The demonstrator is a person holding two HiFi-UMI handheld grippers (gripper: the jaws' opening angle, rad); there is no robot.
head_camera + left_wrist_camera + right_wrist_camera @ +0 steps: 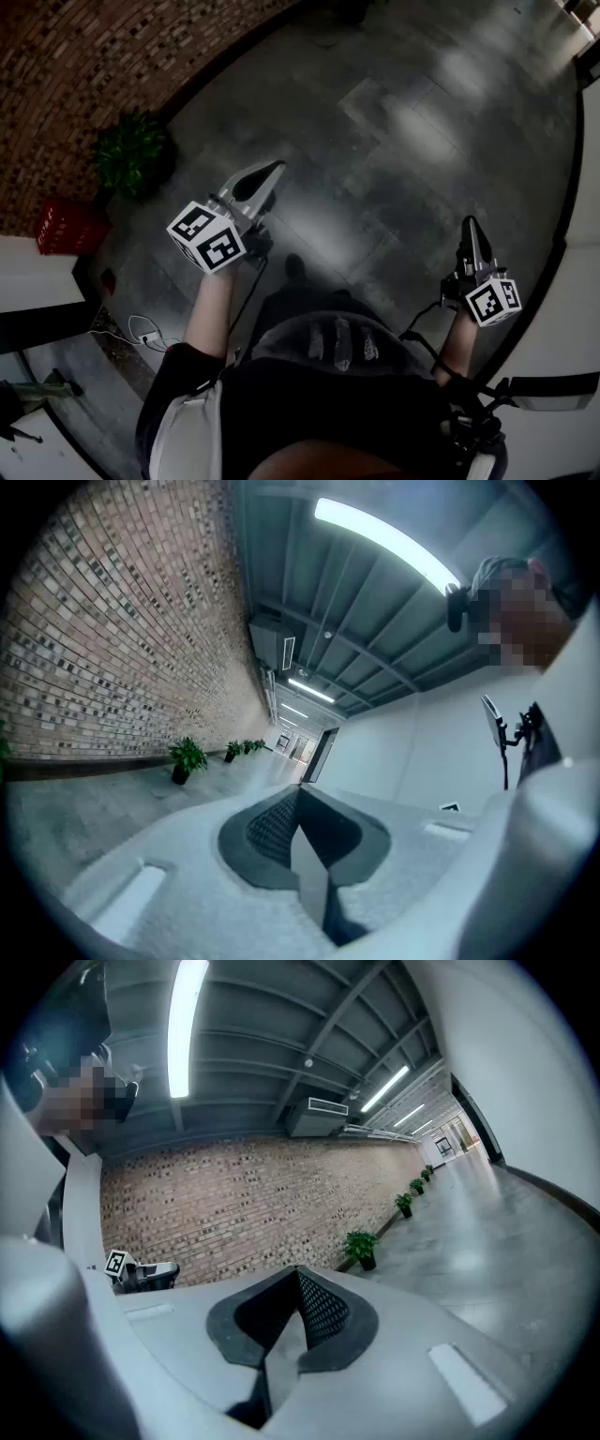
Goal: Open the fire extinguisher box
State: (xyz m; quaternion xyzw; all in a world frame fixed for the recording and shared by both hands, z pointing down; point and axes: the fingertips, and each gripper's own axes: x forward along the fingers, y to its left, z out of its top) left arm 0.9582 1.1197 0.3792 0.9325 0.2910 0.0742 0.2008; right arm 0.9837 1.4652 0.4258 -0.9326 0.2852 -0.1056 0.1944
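Note:
A red box (pixel 66 227) stands on the floor at the foot of the brick wall, far left in the head view; neither gripper view shows it. My left gripper (pixel 272 170) is held out level over the dark floor, well to the right of the box, its jaws together with nothing between them. From its own camera, the left gripper (pixel 300 791) points down the corridor. My right gripper (pixel 472 224) is held near the white wall, also shut and empty. Seen from its own camera, the right gripper (pixel 298 1275) faces the brick wall.
A potted plant (pixel 131 157) stands just beyond the red box, and more plants (pixel 360 1246) line the brick wall (pixel 84 66). A white wall (pixel 586 187) runs along the right. Cables (pixel 141 330) lie on the floor by a white counter (pixel 33 281).

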